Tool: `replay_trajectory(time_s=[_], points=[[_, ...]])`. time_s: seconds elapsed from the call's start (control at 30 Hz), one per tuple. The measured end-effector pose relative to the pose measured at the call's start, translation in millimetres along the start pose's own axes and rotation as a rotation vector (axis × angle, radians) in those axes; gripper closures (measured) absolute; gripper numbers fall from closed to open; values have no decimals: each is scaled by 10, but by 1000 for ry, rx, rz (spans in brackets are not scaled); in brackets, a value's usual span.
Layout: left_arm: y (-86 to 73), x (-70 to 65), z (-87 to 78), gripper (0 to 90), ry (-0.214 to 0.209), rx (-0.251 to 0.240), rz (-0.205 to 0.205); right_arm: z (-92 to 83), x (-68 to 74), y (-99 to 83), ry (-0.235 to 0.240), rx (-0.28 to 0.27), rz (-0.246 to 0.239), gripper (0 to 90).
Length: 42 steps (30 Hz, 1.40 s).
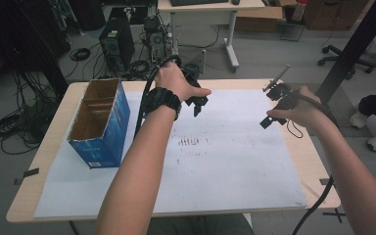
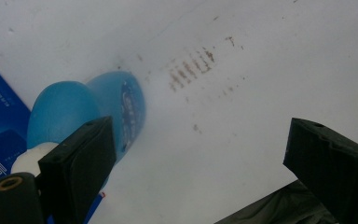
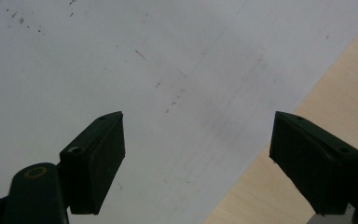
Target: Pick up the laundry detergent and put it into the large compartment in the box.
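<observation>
White paper (image 1: 225, 161) covers your worktop (image 1: 318, 161), and a blue carton (image 1: 100, 122) stands open on its left part. Your left gripper (image 2: 198, 154) holds its fingers wide apart over the paper, gripping nothing — a blue bottle (image 2: 88, 112) lies just behind one finger. Your right gripper (image 3: 198, 161) is also wide open and empty, above the paper's edge.

Blue box (image 1: 100, 122) at left; sheet (image 1: 215, 161) open

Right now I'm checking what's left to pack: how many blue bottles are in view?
1. A blue bottle with a white cap lies on the white sheet beside the blue box, behind the left jaw. The box may hide others.
</observation>
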<state>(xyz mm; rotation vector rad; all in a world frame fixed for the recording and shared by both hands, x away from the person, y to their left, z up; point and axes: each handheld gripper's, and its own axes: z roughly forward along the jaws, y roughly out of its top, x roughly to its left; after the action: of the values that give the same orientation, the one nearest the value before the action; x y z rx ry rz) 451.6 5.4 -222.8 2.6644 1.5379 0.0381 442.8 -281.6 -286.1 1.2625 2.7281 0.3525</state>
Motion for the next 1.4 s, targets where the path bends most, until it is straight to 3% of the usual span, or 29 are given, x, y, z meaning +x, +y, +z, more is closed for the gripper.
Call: replay_trajectory(time_s=[0.17,0.7,1.4], points=[[-1,24,-11,96,-7,-4,4,0,-3,5,2,-2,-1,184],[-12,180,-107,99,-15,-30,-46,40,-18,22,7,6,0,183],[-56,399,-235,104,32,-32,-123,35,-34,8,9,1,3,183]])
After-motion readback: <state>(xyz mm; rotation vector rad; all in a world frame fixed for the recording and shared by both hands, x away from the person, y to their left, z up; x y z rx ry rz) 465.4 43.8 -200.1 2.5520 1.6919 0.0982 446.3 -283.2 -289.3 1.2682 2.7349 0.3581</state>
